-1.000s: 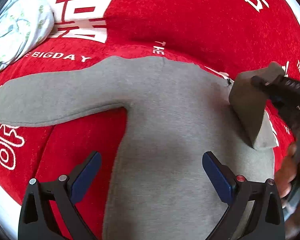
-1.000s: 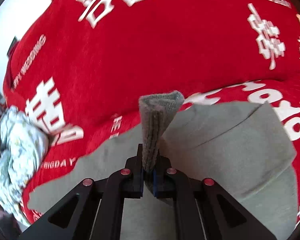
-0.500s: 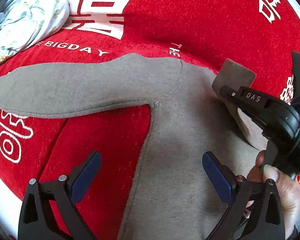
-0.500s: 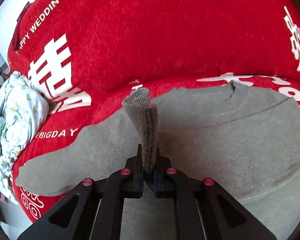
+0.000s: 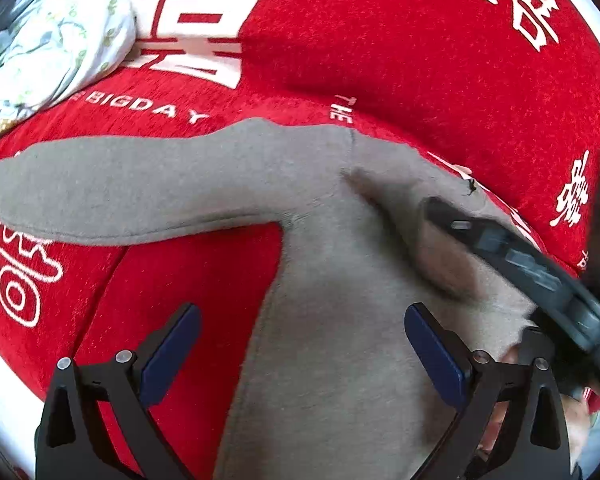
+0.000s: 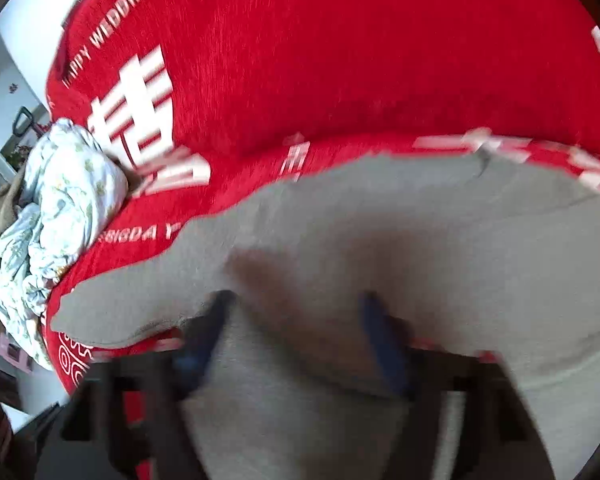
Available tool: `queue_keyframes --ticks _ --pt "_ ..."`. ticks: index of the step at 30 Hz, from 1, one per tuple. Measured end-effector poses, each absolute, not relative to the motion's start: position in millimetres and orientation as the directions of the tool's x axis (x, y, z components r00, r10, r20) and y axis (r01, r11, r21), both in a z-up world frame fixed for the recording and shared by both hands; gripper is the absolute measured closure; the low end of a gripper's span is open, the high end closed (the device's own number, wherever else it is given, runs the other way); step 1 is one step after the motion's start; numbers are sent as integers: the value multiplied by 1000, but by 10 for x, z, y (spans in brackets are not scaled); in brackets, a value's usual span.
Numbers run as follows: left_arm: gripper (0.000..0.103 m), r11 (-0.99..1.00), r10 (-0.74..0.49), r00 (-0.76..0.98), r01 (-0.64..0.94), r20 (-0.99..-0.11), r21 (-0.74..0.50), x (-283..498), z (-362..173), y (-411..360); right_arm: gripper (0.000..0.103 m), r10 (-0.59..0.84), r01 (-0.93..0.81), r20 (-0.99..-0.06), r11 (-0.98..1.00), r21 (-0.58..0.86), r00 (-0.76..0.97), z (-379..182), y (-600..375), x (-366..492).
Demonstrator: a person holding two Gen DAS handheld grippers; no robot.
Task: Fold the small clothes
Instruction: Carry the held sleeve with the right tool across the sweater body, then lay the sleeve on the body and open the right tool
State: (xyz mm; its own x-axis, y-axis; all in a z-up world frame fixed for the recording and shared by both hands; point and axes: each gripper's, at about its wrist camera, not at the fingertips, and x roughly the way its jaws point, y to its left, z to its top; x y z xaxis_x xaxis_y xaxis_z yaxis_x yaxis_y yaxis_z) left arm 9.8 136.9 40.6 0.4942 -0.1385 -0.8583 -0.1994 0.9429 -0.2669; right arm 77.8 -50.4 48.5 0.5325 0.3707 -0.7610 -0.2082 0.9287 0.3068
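Observation:
A small grey long-sleeved top (image 5: 340, 280) lies flat on the red cover. Its left sleeve (image 5: 120, 192) stretches out to the left. Its right sleeve lies folded across the body (image 6: 300, 280). My left gripper (image 5: 300, 344) is open and empty, hovering over the body near the left armpit. My right gripper (image 6: 296, 320) is open over the folded sleeve, its blue pads apart; the view is blurred. It also shows in the left wrist view (image 5: 520, 264), low over the top's right side.
A red cover with white lettering (image 5: 380, 40) spans the sofa seat and back. A crumpled white floral cloth (image 5: 52, 48) lies at the far left, also in the right wrist view (image 6: 60, 220). A seat seam (image 5: 100, 280) runs under the left sleeve.
My right gripper carried the right sleeve leftward over the body, lowered it and opened, letting it go. My left gripper stayed open and shifted slightly.

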Motion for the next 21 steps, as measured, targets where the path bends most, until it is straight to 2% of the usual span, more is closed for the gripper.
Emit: queue_keyframes --ticks 5,8,13,15,18,21 --pt "1 956 -149 480 -155 -864 -251 257 419 1096 22 260 -137 -739 965 225 621 711 -1203 733" --pt "1 969 -156 475 -96 -866 -227 409 431 819 22 77 -7 -787 996 92 612 604 -1685 823" --pt "1 980 -179 435 3 -883 -197 839 295 226 22 -27 125 -844 991 48 536 250 -2287 1042" --pt "1 990 -134 411 16 -902 -140 1001 176 46 23 -66 135 -861 991 4 505 113 -2337 1149" --pt "0 1000 8 387 -14 -922 3 1172 -73 -16 19 -78 126 -851 992 -14 520 76 -2349 1278" --pt "0 1000 0 413 -22 -911 -9 1171 -41 75 18 -99 143 -862 989 -31 498 100 -2312 1366"
